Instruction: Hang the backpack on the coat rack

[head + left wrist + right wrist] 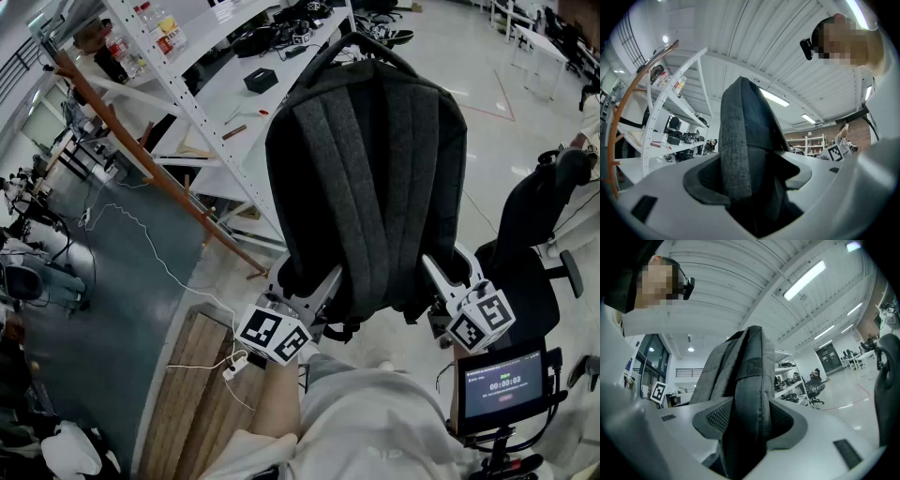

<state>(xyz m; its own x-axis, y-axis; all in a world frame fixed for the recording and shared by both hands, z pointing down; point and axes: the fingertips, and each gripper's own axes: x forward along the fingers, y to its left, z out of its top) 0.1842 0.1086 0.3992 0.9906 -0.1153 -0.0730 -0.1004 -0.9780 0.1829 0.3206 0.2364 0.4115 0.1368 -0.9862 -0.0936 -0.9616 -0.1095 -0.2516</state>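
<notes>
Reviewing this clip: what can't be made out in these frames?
- Front of the backpack: the head view shows only its padded back panel, and the front faces away.
- Hooks of the wooden coat rack: in the head view its top end is small among clutter beside the white shelving. The left gripper view shows it only at the edge.
- Small print on the timer screen: too small to read in the head view.

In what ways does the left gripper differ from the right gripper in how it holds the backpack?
The left gripper grips the backpack at its lower left corner, the right gripper at its lower right corner. The left gripper is on the side of the white shelf, the right gripper on the side of the black chair. Both have their jaws closed on the backpack's grey fabric and hold it up together.
</notes>
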